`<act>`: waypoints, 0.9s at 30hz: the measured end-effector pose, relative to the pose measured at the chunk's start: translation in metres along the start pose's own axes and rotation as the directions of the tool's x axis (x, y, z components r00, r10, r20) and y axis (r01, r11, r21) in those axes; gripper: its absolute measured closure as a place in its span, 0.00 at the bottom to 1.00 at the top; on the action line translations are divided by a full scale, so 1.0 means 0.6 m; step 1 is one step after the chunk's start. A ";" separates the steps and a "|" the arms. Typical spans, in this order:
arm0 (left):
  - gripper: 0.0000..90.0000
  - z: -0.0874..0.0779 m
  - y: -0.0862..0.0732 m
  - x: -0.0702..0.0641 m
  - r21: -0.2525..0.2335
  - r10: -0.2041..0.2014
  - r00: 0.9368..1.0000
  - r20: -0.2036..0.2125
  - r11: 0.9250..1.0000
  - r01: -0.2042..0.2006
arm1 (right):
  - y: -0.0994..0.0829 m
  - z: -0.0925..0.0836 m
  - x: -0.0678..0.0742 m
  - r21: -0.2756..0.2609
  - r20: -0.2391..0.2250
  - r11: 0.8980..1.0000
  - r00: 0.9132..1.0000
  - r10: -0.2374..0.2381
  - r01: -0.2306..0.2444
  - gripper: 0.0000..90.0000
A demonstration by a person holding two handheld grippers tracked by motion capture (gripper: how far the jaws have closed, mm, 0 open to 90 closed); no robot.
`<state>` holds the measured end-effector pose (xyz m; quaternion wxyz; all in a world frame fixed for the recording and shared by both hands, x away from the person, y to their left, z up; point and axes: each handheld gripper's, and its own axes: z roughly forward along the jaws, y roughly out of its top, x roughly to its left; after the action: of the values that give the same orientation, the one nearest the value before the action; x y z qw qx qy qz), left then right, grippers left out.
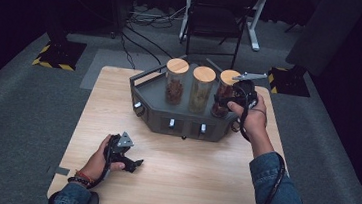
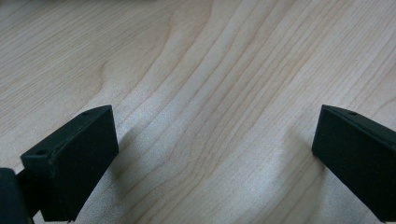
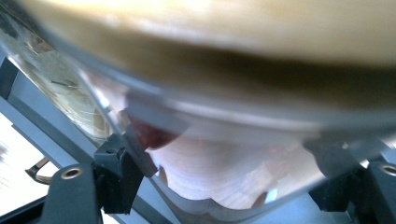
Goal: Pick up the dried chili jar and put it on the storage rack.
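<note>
On the right end of the dark rack, the right gripper is closed on the rightmost glass jar, pads clamping its wall below the wooden lid. The jar stands upright, so I judge the way out is straight up (its neighbour jar is just beside). The left gripper rests wide open and empty on the table.

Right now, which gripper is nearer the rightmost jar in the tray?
Right. The right gripper is clamped on the rightmost jar; the left gripper rests open on the table, well short of the tray.
</note>
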<state>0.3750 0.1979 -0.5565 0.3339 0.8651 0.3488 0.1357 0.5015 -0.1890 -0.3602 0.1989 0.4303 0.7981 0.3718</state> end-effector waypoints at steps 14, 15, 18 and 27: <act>0.00 0.000 0.000 0.000 0.000 0.003 1.000 0.000 1.000 -0.003 | -0.008 0.010 -0.005 0.004 -0.018 1.000 1.000 0.015 -0.015 0.29; 0.00 0.000 0.000 0.000 0.000 0.001 1.000 0.001 1.000 -0.001 | -0.008 0.010 -0.005 0.003 -0.019 1.000 1.000 0.015 -0.015 0.29; 0.00 0.000 0.000 0.000 0.000 0.002 1.000 0.000 1.000 -0.002 | -0.010 0.009 -0.005 -0.002 -0.018 1.000 1.000 0.012 -0.012 0.29; 0.00 0.000 0.000 0.000 -0.001 0.002 1.000 -0.001 1.000 -0.002 | -0.015 0.008 -0.003 -0.016 -0.012 1.000 1.000 0.009 -0.009 0.28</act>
<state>0.3748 0.1979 -0.5565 0.3339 0.8653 0.3479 0.1365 0.5008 -0.1912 -0.3702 0.1960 0.4301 0.7943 0.3817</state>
